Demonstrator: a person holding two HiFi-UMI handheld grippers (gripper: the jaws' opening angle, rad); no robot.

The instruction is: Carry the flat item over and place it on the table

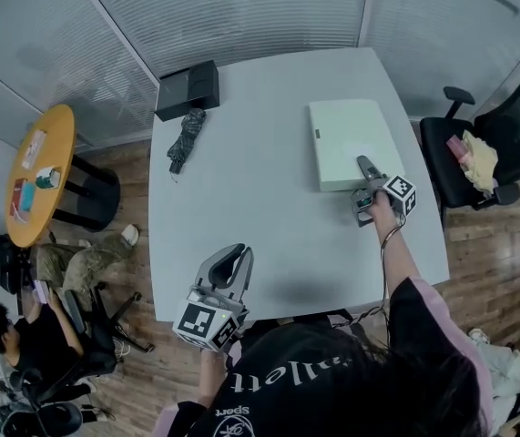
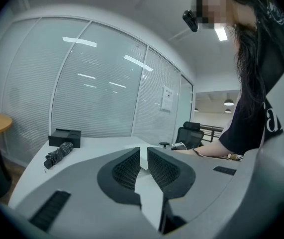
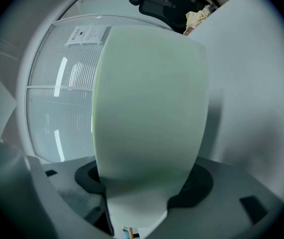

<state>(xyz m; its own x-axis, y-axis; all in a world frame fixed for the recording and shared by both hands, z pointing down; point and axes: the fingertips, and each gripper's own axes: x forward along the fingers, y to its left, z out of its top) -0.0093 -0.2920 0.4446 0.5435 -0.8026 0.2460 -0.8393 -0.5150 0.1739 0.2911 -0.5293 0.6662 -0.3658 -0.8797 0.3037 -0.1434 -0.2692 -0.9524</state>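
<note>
The flat item is a pale green flat box (image 1: 349,142) on the right half of the white table (image 1: 260,198). It looks level, on or just above the tabletop. My right gripper (image 1: 366,169) is shut on the box's near edge. In the right gripper view the box (image 3: 149,108) fills the space between the jaws and hides the pads. My left gripper (image 1: 234,253) hovers at the table's front edge, far from the box. In the left gripper view its jaws (image 2: 143,152) stand almost together with nothing between them.
A folded dark umbrella (image 1: 185,137) and a black box (image 1: 188,89) lie at the table's far left corner. A black office chair (image 1: 492,148) with cloth on it stands to the right. A round wooden table (image 1: 36,176) and a seated person (image 1: 23,335) are at the left.
</note>
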